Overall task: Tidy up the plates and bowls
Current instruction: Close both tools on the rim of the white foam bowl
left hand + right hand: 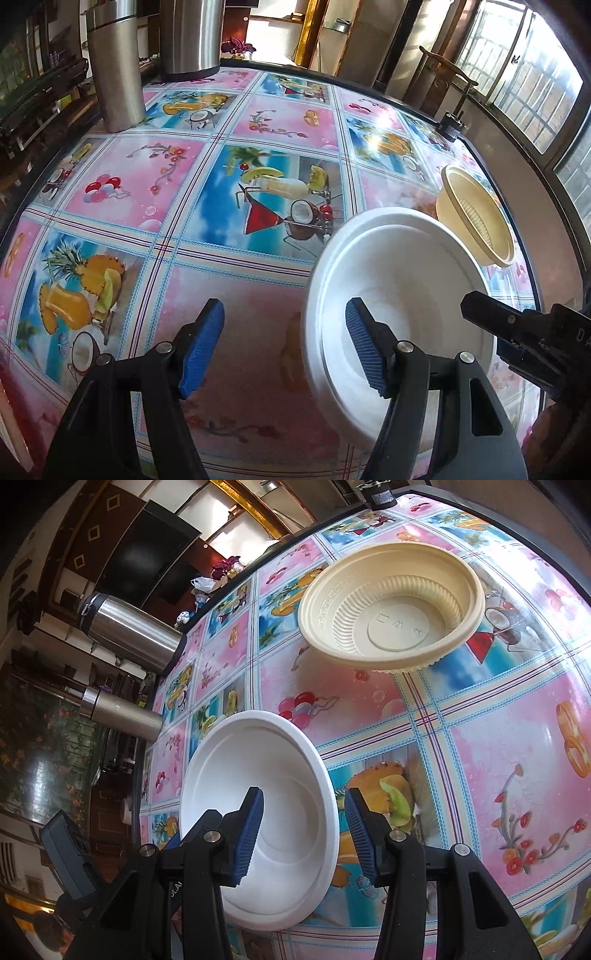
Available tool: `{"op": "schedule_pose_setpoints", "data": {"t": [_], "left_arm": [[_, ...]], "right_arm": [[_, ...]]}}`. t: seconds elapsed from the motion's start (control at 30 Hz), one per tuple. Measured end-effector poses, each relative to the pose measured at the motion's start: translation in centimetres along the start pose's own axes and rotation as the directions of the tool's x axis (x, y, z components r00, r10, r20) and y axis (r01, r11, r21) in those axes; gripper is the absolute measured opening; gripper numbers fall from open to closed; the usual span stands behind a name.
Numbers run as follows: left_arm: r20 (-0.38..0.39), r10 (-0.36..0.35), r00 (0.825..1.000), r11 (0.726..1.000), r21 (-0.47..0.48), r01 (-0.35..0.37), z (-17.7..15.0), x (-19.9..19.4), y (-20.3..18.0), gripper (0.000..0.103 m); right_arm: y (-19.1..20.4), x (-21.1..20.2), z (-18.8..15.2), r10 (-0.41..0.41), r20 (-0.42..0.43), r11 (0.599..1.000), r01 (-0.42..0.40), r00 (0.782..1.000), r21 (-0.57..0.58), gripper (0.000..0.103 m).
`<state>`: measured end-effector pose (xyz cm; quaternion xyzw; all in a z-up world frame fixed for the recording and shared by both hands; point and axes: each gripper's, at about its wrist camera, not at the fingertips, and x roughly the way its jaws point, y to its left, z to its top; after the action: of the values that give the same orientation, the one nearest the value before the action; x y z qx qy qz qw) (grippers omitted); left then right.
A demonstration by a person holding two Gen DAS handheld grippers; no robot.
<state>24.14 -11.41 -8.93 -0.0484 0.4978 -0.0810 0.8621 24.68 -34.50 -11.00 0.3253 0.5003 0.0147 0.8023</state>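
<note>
On the fruit-print tablecloth (480, 775), right gripper (303, 827) open astride the white foam bowl (258, 812) rim, left gripper (284, 343) open beside it, beige ribbed plastic bowl (391, 609) toward the far edge; next, probably: close, lift, nest.

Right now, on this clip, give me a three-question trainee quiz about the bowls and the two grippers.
1. True or false: the white bowl and the cream bowl are stacked together.
2. Which gripper has its open fingers on either side of the white bowl's rim? A) the left gripper B) the right gripper C) neither
3. Fill in: the two tall cylinders at the far edge of the table are made of ____.

Key
1. False: they sit apart on the patterned tablecloth.
2. B: in the right wrist view one pad is inside the bowl and one outside; the left gripper's gap is over bare cloth.
3. Metal: both steel flasks are shiny.
</note>
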Motion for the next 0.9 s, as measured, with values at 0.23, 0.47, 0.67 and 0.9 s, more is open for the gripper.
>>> {"op": "schedule_pose_setpoints", "data": {"t": [0.23,0.47,0.67,0.9], "left_arm": [[0.004,0.006,1.0,1.0,-0.006,-0.006,0.02,0.1,0.21,0.068],[0.002,0.009,1.0,1.0,-0.007,-0.009,0.0,0.18,0.38,0.068],[-0.001,0.008,1.0,1.0,-0.011,-0.008,0.04,0.28,0.48,0.068],[0.005,0.0,1.0,1.0,-0.007,0.0,0.08,0.07,0.49,0.068]], "right_arm": [[-0.27,0.23,0.13,-0.029,0.001,1.0,0.029,1.0,-0.002,0.042],[-0.19,0.27,0.02,-0.04,0.003,0.999,0.04,0.999,-0.01,0.037],[-0.11,0.42,0.01,-0.047,0.002,0.999,0.047,0.999,-0.017,0.028],[-0.06,0.34,0.0,-0.052,0.005,0.998,0.052,0.999,-0.025,0.018]]}}
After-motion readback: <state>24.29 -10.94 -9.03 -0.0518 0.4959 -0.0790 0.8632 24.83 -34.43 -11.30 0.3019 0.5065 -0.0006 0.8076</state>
